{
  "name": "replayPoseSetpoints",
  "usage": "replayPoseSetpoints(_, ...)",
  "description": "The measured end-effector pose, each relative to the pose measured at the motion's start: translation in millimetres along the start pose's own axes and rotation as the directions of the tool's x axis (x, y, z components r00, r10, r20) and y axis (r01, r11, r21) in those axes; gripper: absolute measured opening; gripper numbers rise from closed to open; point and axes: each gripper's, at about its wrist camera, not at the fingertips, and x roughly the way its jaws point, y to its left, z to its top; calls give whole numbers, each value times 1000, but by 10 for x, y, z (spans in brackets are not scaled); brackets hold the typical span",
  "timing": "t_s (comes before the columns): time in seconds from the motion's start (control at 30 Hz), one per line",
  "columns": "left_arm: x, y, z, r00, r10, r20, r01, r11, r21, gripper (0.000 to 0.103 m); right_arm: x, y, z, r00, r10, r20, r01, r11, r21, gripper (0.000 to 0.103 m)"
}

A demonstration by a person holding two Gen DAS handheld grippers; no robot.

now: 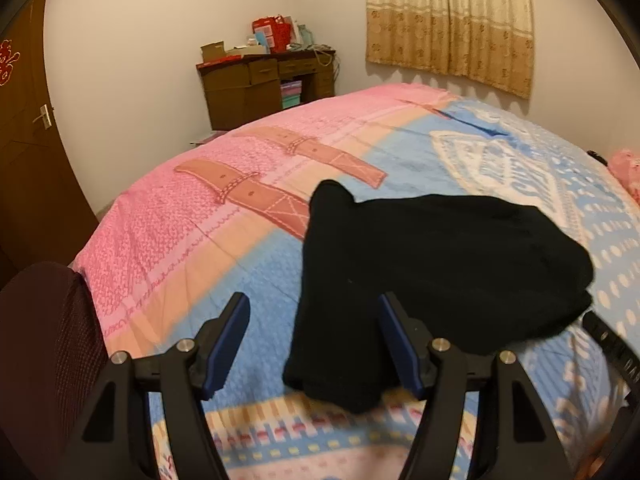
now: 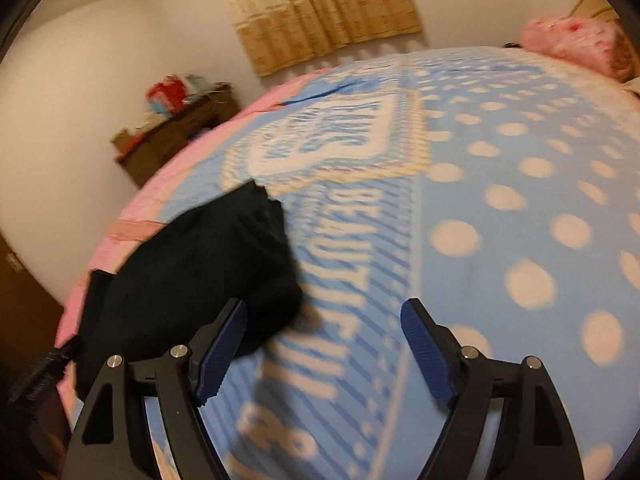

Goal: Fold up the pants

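Now both tongs (image 1: 314,322) (image 2: 324,330) spread wide, level above bedspread (image 2: 500,240), black pants (image 1: 432,264) bundled

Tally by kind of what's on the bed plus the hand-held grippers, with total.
Black pants: 1
Pink pillow: 1
Hand-held grippers: 2, left hand-held gripper and right hand-held gripper, both open
Total: 4

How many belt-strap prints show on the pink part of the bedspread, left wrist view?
2. One belt-strap print runs diagonally near the black pants, its lower end hidden under them. The other lies farther back, toward the wooden desk. More may be hidden beneath the pants.
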Motion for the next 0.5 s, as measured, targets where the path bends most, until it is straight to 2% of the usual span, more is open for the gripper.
replayPoseSetpoints(0.07, -84, -16, -31, 1000, -9, 5, 9, 1000, 7, 68, -107, 28, -86, 1000, -16, 4, 16, 1000, -21, 80)
replayPoseSetpoints(0.2, -253, -56, -93, 1000, -22, 12, 22, 999, 26, 70, -336, 102, -248, 1000, 16, 10, -15, 998, -55, 80)
replayPoseSetpoints(0.43, -510, -58, -113, 999, -20, 47, 19, 1000, 12, 86, -893, 332, -227, 989, 74, 129, -52, 985, -167, 80)
replayPoseSetpoints(0.5, -556, -73, -111, 998, -25, 57, 24, 1000, 17, 87, -1023, 379, -197, 983, 94, 159, -66, 983, -174, 80)
